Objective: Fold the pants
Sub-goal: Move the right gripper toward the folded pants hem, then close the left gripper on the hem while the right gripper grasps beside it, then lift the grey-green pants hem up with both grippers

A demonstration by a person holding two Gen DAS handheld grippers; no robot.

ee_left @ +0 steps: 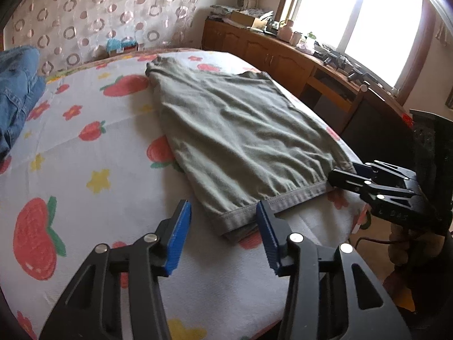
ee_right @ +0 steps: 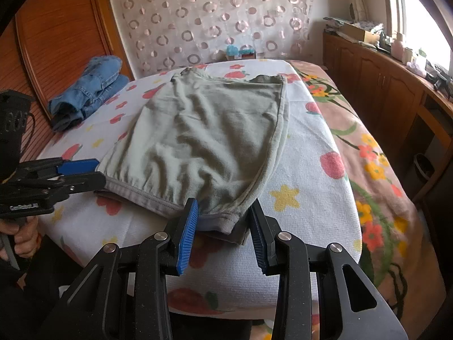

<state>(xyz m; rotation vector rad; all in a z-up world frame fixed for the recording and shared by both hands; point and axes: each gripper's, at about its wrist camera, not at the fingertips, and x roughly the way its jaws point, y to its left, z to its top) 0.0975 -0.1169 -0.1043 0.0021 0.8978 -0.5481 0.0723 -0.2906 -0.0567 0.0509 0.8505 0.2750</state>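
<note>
We see both claws, left claw [ee_left: 223, 236] and right claw [ee_right: 223, 236], apart at pants [ee_right: 203, 138] hem, lower centre; risk: pinching top layer only, fold skews.

Pants flat on the bed, a gripper at each near corner

The pants [ee_right: 203, 138] lie spread on the bed [ee_right: 311, 170], waistband edge nearest. Left of the pants, toward the headboard side, sits a pile of jeans [ee_right: 90, 90]. The left gripper [ee_left: 223, 238] is at the pants' near left corner, the right gripper [ee_right: 223, 235] at their near right corner. Right of the pants, beyond the bed, runs a cabinet [ee_right: 382, 85] under the window [ee_left: 362, 19].
</note>
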